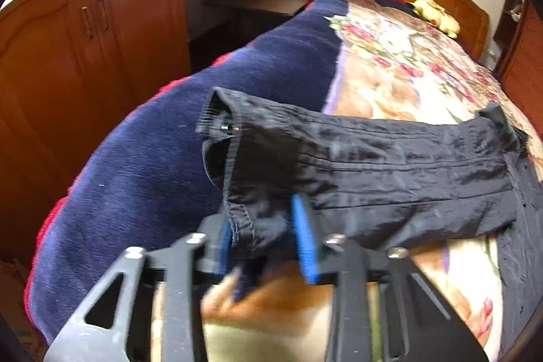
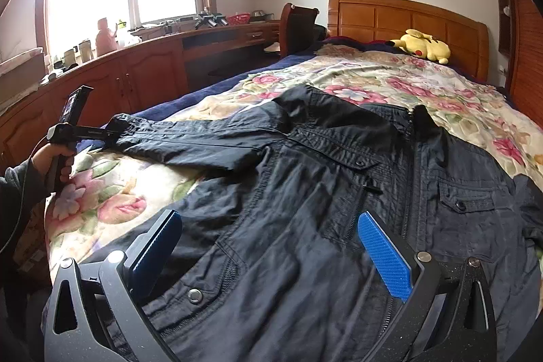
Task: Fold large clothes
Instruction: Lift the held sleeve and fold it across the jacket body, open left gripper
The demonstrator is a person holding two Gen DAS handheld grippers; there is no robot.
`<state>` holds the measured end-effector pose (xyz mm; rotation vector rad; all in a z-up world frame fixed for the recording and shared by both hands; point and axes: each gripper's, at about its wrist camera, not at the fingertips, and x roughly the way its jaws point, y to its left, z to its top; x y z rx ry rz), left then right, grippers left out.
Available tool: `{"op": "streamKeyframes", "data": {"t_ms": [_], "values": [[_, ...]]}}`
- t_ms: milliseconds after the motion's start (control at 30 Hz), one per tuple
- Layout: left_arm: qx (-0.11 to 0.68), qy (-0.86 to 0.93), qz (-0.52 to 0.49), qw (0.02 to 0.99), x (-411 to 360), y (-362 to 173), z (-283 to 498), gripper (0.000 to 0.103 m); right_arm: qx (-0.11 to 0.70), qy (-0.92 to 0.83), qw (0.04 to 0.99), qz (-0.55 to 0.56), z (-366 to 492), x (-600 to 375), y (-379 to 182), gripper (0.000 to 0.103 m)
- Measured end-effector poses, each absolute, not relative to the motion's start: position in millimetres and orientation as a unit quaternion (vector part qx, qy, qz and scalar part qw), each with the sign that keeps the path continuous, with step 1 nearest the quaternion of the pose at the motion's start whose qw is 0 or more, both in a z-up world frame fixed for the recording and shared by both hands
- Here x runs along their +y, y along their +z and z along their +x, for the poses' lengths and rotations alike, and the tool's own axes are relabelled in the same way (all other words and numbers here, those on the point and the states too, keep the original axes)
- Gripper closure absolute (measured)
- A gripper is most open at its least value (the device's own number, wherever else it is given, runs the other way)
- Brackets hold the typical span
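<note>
A black jacket [image 2: 305,192] lies front-up and spread across the bed, collar toward the headboard, one sleeve [image 1: 390,165] stretched out to the left. In the left wrist view my left gripper [image 1: 261,212] is shut on the sleeve's cuff [image 1: 247,192], the blue pads pinching the fabric from both sides. The right wrist view shows that same left gripper [image 2: 110,133] at the sleeve end, held by a hand [image 2: 59,162]. My right gripper [image 2: 271,246] stands wide open low over the jacket's lower front, its pads [image 2: 383,256] far apart with flat fabric beneath them.
The bed carries a floral blanket [image 2: 373,80] with a navy border [image 1: 152,158] hanging over the left side. Wooden cabinets [image 1: 68,39] and a desk run along the left. A yellow plush toy [image 2: 420,48] lies by the wooden headboard [image 2: 407,19]. A chair [image 2: 295,26] stands beside the bed.
</note>
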<state>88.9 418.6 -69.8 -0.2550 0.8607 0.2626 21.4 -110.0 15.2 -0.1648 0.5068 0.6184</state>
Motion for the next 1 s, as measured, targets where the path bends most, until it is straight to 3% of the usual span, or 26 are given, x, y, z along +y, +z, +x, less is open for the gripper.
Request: {"op": "streamKeyframes", "data": {"t_ms": [100,600,1000], "values": [[0.404,0.127,-0.095,0.901,402.2,-57.9,87.6,0.087,0.245,0.298,0.919,-0.08,20.8,-116.7,19.5,0.0],[0.285,-0.01,-0.033,0.958,222.2,62.6,104.1,0.089,0.221,0.256,0.94,-0.044,14.8,-173.9,35.5,0.0],[0.277,-0.165,0.001,0.947,49.3,94.8,106.7,0.089,0.219,0.201,0.955,-0.015,-1.6,-218.4,40.0,0.0]]}}
